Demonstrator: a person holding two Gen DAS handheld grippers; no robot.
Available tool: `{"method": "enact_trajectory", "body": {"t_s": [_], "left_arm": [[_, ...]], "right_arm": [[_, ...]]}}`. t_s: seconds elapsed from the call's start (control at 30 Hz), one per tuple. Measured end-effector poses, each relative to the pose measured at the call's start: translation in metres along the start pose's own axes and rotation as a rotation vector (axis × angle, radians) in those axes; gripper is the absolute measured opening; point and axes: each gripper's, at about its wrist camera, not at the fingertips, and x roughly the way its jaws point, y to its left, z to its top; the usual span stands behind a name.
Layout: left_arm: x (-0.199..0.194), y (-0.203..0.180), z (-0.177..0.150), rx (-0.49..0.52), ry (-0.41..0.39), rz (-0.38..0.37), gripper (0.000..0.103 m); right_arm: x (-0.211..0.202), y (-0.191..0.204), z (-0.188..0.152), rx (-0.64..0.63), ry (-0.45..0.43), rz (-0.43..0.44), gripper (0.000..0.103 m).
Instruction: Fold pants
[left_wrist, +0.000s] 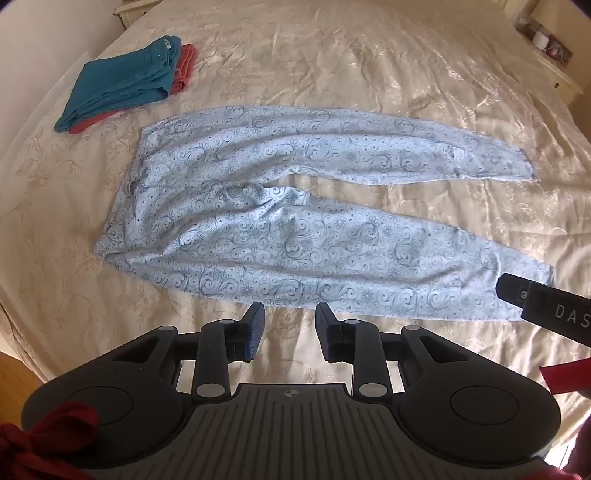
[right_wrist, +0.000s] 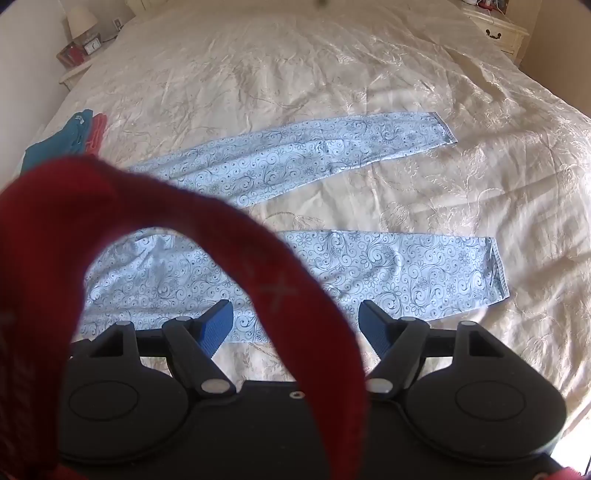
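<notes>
Light blue pants (left_wrist: 258, 229) with a swirl print lie flat on the cream bedspread (left_wrist: 332, 55). Their waistband (left_wrist: 125, 192) is at the left and both legs run to the right, spread apart. My left gripper (left_wrist: 290, 317) hovers just short of the near leg's front edge, open, with only bedspread between its fingers. In the right wrist view my right gripper (right_wrist: 297, 314) stands wide open over the front edge of the near leg (right_wrist: 406, 269), holding nothing. The far leg (right_wrist: 332, 147) ends in a hemmed cuff. A red strap (right_wrist: 221, 229) loops across that lens and hides part of the pants.
Folded teal pants (left_wrist: 122, 81) rest on a coral garment (left_wrist: 184, 62) at the bed's far left. A nightstand with a lamp (right_wrist: 79, 22) stands at the far left and a cream dresser (right_wrist: 495, 29) at the far right. Wooden floor (left_wrist: 14, 376) shows past the bed's near left edge.
</notes>
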Motion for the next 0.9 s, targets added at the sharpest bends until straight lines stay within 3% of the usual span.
{"method": "enact_trajectory", "body": {"t_s": [0.9], "left_arm": [[0.0009, 0.0014, -0.0018, -0.006, 0.010, -0.008, 0.029]], "right_arm": [[0.0036, 0.0059, -0.0073, -0.003, -0.023, -0.003, 0.075]]}}
